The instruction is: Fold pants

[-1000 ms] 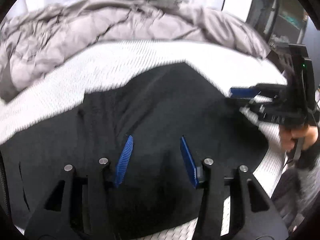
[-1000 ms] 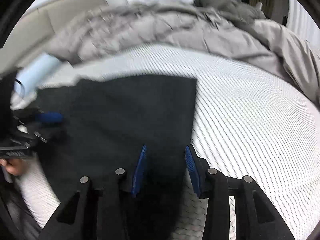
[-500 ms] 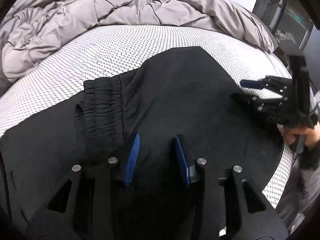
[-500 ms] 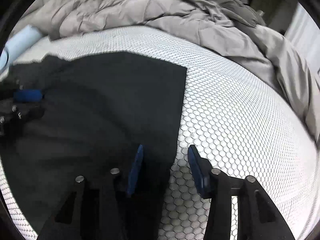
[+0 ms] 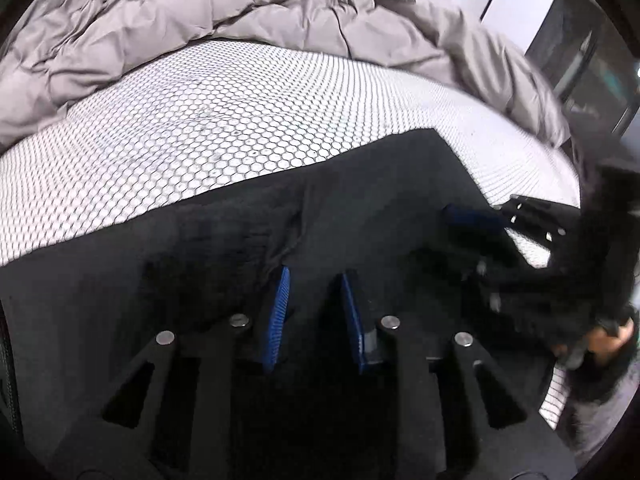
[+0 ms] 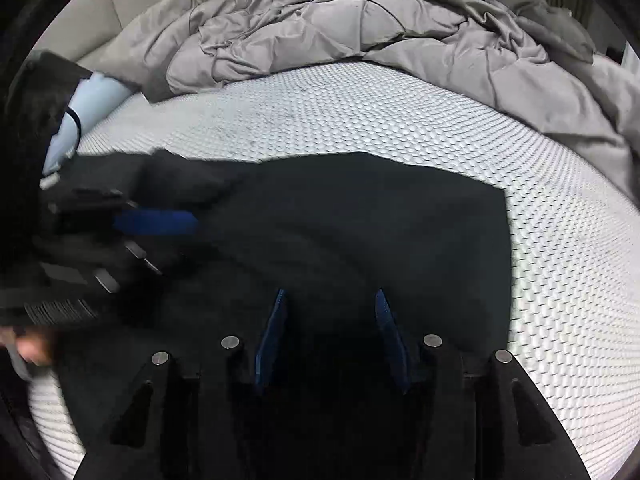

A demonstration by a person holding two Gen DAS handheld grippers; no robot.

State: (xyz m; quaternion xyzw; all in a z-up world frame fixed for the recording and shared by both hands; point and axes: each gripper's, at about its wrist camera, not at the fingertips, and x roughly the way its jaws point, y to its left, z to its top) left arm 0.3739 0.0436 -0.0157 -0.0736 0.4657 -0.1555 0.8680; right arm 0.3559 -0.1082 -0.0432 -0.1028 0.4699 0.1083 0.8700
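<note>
Black pants (image 5: 380,208) lie flat on the white honeycomb mattress (image 5: 200,120). My left gripper (image 5: 314,272) hangs low over them beside a small wrinkle. Its jaws are closing, a gap still shows between the blue pads, and black cloth lies in that gap. In the right wrist view my right gripper (image 6: 330,292) stands open just above the pants (image 6: 360,220), left of their right edge. Each gripper shows in the other's view: the right gripper (image 5: 468,240) at the pants' right end, the left gripper (image 6: 168,244) at the left.
A crumpled grey duvet (image 5: 200,8) is piled along the far side of the mattress (image 6: 400,112). A pale blue pillow (image 6: 96,100) lies at the far left. A person's hand (image 5: 608,340) holds the right gripper by the bed's edge.
Both grippers have sunk closer to the pants. The left jaws have narrowed. The right gripper has shifted from the pants' right edge to over the cloth, its jaws slightly wider.
</note>
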